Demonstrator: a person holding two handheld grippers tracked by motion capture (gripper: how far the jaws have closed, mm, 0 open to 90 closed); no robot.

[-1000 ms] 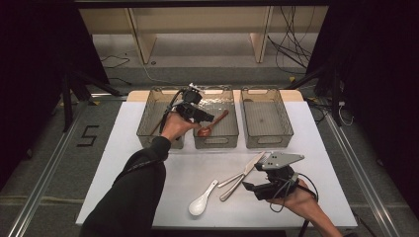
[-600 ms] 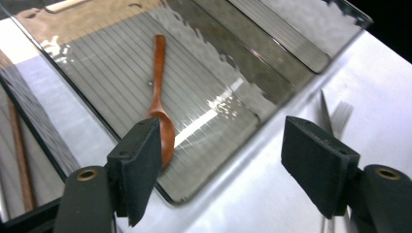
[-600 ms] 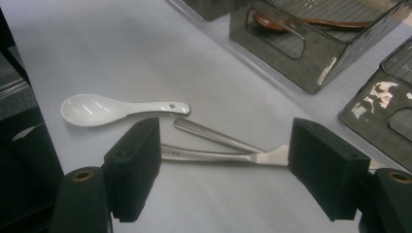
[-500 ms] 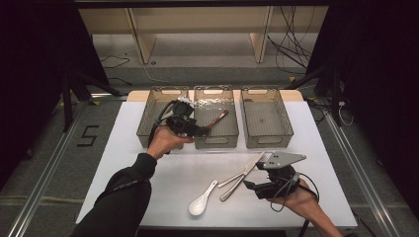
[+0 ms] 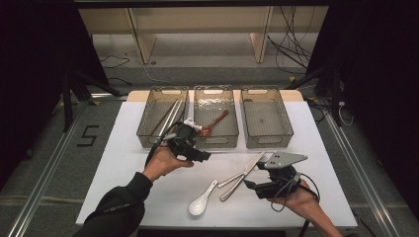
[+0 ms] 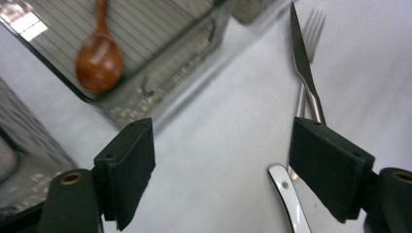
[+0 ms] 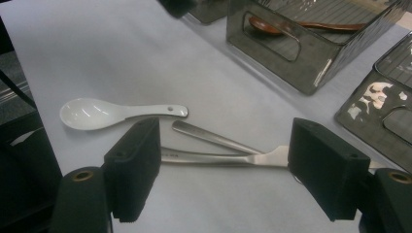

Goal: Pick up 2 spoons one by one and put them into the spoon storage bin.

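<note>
My left gripper hovers just in front of the left and middle bins, held in a hand. Its jaws have just been opening and stand open with nothing between them. A brown wooden spoon lies in the middle bin. On the white table lie a white ceramic spoon, a knife and a fork. My right gripper rests low by the knife's handle, open, its jaws apart with the knife lying on the table beyond them.
Three clear grey bins stand in a row at the back. The left bin holds chopsticks; the right bin has nothing in it. Cables trail from both grippers. The table's near edge runs close to the right hand.
My left gripper has drawn back from over the middle bin toward the near left and come down a little. The wooden spoon stays in the bin. The right gripper has not moved.
</note>
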